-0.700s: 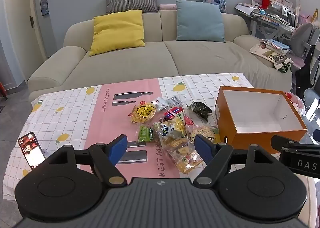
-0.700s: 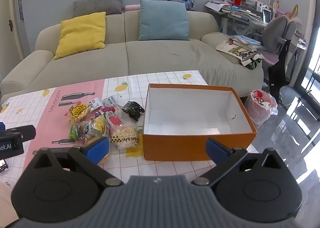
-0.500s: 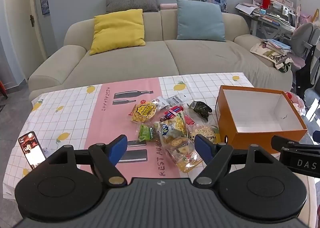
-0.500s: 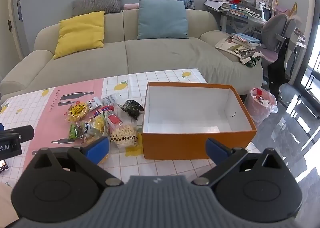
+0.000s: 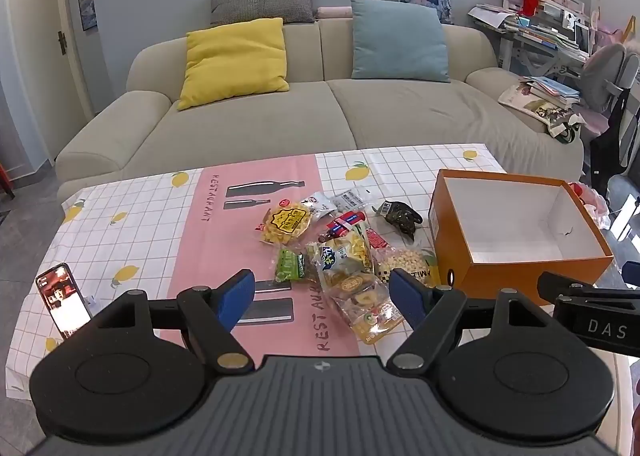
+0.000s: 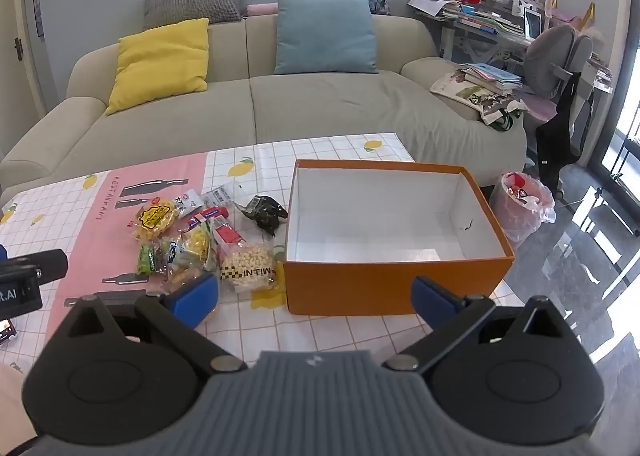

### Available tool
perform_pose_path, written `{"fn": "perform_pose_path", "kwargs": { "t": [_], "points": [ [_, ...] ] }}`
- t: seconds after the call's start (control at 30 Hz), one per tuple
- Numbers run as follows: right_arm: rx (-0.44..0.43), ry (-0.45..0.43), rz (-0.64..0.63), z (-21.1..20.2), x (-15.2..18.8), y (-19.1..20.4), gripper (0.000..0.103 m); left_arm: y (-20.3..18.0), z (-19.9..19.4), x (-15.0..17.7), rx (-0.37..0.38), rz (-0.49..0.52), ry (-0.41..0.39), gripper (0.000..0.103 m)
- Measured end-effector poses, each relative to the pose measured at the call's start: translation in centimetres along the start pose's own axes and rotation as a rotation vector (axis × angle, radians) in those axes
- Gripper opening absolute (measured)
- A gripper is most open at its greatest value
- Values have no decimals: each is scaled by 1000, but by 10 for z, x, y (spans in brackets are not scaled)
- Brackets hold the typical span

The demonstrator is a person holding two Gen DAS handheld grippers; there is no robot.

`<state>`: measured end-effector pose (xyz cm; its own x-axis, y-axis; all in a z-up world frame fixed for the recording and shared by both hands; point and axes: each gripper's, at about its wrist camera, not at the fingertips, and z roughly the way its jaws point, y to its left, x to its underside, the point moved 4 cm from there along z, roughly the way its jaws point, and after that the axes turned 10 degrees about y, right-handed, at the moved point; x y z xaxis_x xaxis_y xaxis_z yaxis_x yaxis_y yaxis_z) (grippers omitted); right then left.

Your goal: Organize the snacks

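Bench: a low bench [image 5: 132,216] under a white grid cloth with lemon prints and a pink strip printed with bottles and "RESTAURANT".
Room: a beige sofa [image 5: 320,112] behind the bench with a yellow cushion [image 5: 234,60] and a blue cushion [image 5: 400,40]; a cluttered desk and a grey chair at the right; a pink-lined waste bin [image 6: 524,204] on the floor beside the bench.
Phone: a lit phone [image 5: 64,300] lies on the cloth at the near left edge.
Left claw: the left claw [image 5: 322,296] is spread wide with nothing between its blue pads, held above the near part of the bench and touching nothing.
Right claw: the right claw [image 6: 316,296] is likewise wide apart and empty, in front of the box's near wall.
Snacks: a loose pile of snack packets [image 5: 340,248] lies on the cloth, just left of the box; the round yellow pack [image 5: 286,222] is at the far left of the pile, the green packet [image 5: 290,266] and the long clear bag of mixed snacks [image 5: 356,280] nearest the left claw, partly between its pads in view.
Popcorn bag: the popcorn bag [image 6: 248,266] sits close against the box's left wall.
Dark packet: a dark packet [image 6: 266,212] lies at the far side of the pile, near the box.
Box: the orange box [image 6: 384,288], open-topped and white inside, stands at the right end of the bench.
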<state>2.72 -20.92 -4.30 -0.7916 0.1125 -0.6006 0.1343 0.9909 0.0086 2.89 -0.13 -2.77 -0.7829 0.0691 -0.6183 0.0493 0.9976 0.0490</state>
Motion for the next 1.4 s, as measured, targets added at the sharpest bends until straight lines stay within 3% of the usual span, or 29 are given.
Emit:
{"fn": "perform_pose_path", "kwargs": {
  "t": [1.4],
  "points": [
    [-3, 22, 5, 4, 2, 0, 100, -10, -1, 8, 8, 21, 13, 90]
  ]
}}
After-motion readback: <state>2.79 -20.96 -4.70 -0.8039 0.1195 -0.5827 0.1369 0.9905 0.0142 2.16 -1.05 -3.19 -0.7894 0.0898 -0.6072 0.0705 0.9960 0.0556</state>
